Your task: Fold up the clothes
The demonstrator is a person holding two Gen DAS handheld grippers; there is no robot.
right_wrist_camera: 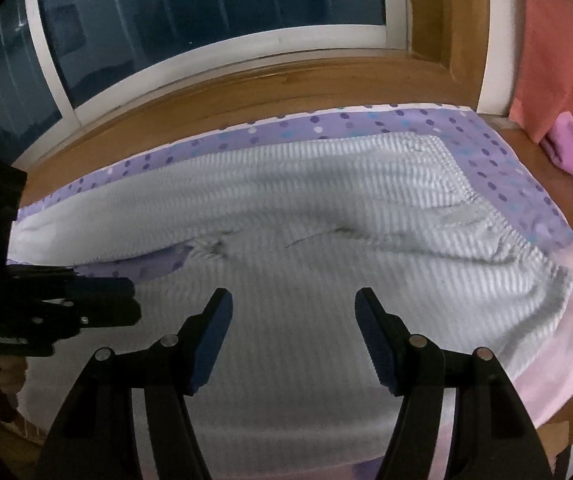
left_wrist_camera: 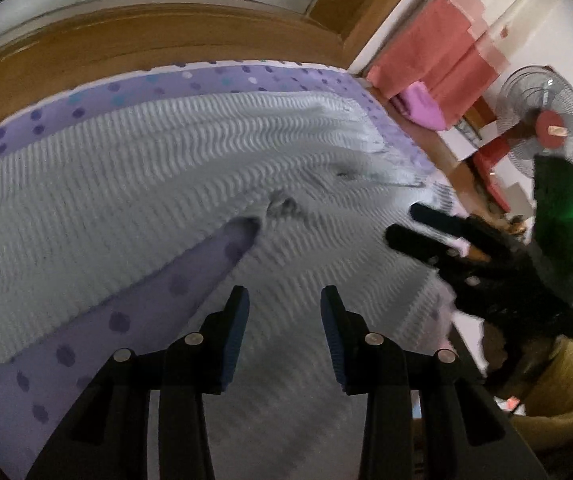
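Grippers first: we hold our left gripper (left_wrist_camera: 284,292) and right gripper (right_wrist_camera: 292,294) with jaws apart, empty, above the grey ribbed trousers (right_wrist_camera: 286,216), spread flat on the dotted purple sheet (right_wrist_camera: 486,148) below the window (right_wrist_camera: 206,12).

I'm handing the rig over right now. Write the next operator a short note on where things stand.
Left gripper: open, empty, above the near leg of the trousers.
Right gripper: open, empty, above the same garment.
Trousers: pale ribbed pair spread on the dotted sheet, waistband to the right in the right wrist view, legs splayed apart, creases near the crotch.
Done: laid out roughly flat.
Left: no fold shows yet; probably bring one leg over the other, then fold lengthwise.
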